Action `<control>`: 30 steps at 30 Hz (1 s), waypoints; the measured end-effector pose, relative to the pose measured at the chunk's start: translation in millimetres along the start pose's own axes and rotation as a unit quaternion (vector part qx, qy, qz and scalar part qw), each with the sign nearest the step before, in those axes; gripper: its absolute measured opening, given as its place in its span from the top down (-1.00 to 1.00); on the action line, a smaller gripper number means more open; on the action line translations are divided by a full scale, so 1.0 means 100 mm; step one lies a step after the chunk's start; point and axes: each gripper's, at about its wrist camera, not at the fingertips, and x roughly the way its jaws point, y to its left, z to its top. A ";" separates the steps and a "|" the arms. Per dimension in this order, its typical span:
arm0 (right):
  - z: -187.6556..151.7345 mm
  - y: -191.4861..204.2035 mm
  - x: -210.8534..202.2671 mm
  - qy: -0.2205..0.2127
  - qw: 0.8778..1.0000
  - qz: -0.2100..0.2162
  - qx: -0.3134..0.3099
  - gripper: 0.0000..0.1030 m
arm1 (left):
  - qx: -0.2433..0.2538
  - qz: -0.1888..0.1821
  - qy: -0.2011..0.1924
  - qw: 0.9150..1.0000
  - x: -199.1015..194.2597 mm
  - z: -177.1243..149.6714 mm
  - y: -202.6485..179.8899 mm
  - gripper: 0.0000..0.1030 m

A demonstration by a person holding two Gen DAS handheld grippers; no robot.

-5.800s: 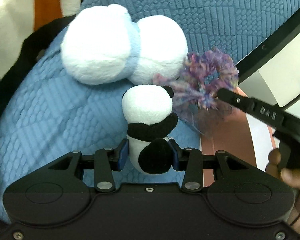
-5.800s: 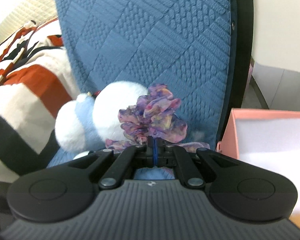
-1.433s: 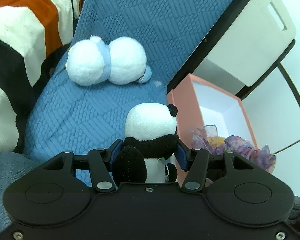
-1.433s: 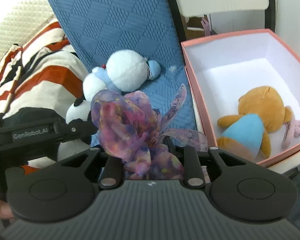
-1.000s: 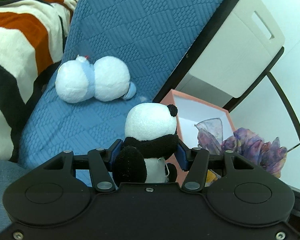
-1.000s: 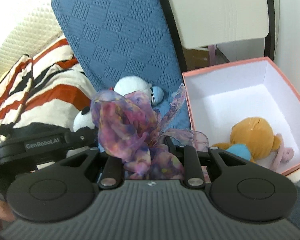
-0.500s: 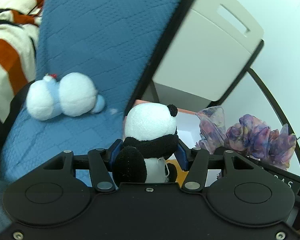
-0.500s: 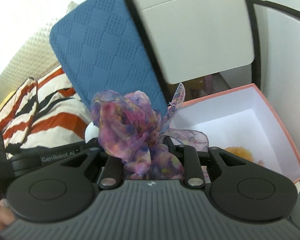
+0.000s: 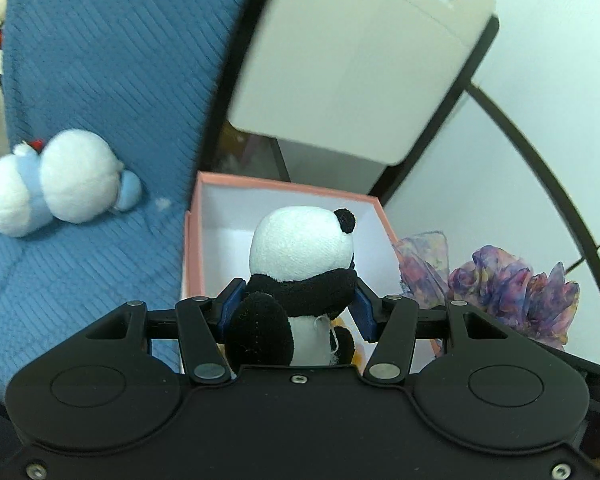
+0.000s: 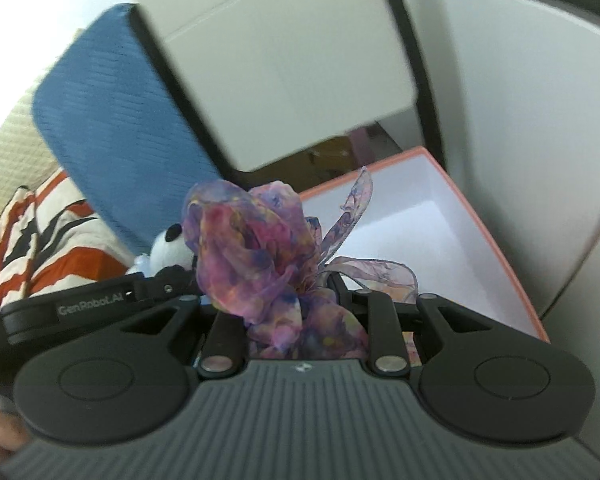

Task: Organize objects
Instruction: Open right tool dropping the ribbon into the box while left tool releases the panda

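One blue quilted cushion [image 9: 100, 80] carries one white-and-blue plush toy [image 9: 56, 184], seen only by the left wrist camera. One pink box [image 9: 284, 188] stands at its right edge. The left gripper [image 9: 296, 308] pinches one panda plush [image 9: 300, 252] above the box; the right gripper [image 10: 292, 312] clamps one purple chiffon scrunchie [image 10: 256, 248] over the box's near rim.

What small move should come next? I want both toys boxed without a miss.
Probably carry both a little further over the pink box before letting go. The left gripper grips the panda, the right gripper the purple scarf, both near its front edge.
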 end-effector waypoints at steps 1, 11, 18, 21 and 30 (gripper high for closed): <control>0.00 -0.07 0.02 0.003 1.000 -0.004 0.005 0.52 | 0.002 0.000 0.005 1.000 0.06 -0.03 -0.02 -0.03; -0.08 -0.63 0.32 0.032 0.998 -0.030 0.039 0.51 | 0.003 0.005 0.056 0.998 0.61 -0.19 -0.18 -0.03; -0.21 -0.87 0.56 0.059 0.996 -0.043 0.057 0.50 | 0.008 0.018 0.075 0.997 0.84 -0.27 -0.23 -0.03; -0.24 -0.93 0.61 0.066 0.995 -0.046 0.059 0.49 | 0.011 0.022 0.079 0.997 0.89 -0.28 -0.23 -0.03; -0.21 -1.01 0.58 0.063 0.995 -0.043 0.063 0.43 | 0.026 0.035 0.075 0.996 0.85 -0.28 -0.27 -0.05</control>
